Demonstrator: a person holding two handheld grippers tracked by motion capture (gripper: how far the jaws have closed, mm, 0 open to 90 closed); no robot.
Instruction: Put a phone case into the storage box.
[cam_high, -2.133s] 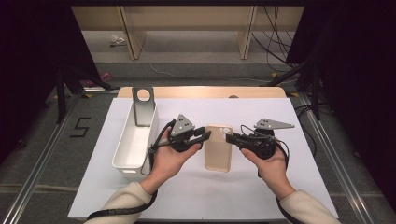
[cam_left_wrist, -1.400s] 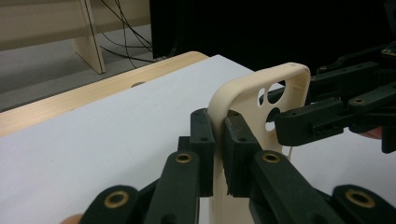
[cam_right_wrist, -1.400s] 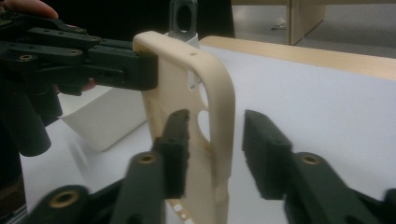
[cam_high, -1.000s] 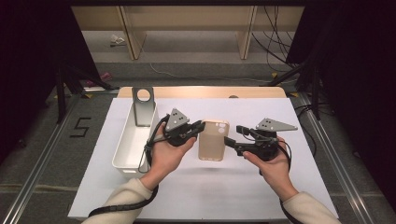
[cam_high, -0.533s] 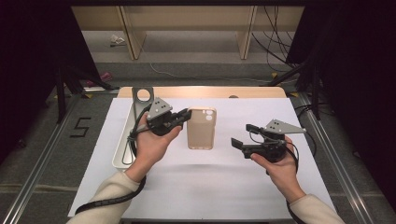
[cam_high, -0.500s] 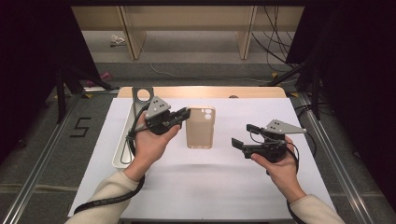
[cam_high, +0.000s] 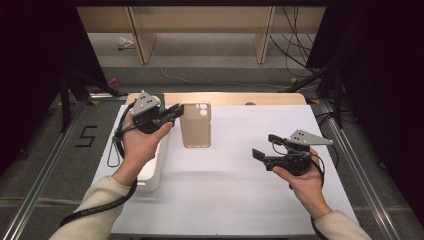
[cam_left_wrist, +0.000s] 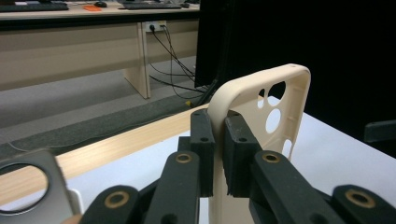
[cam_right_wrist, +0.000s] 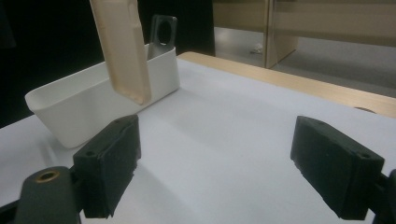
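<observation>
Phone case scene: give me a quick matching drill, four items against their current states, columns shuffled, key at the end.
Items:
1. phone case
2. left gripper
3. right gripper
4. white bin

States:
A. open, nothing between its jaws
B. standing on the white table sheet
C. held up off the table, clamped by one edge
D. shut on a beige edge

Pairs: 1-C, 2-D, 3-A, 4-B

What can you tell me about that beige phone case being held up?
The phone case is beige, looks like soft matte plastic, with rounded corners and round camera cutouts near its top. It hangs upright above the white table cover, clear of it, pinched at one side edge by the left hand-held gripper, beside the white bin.
</observation>
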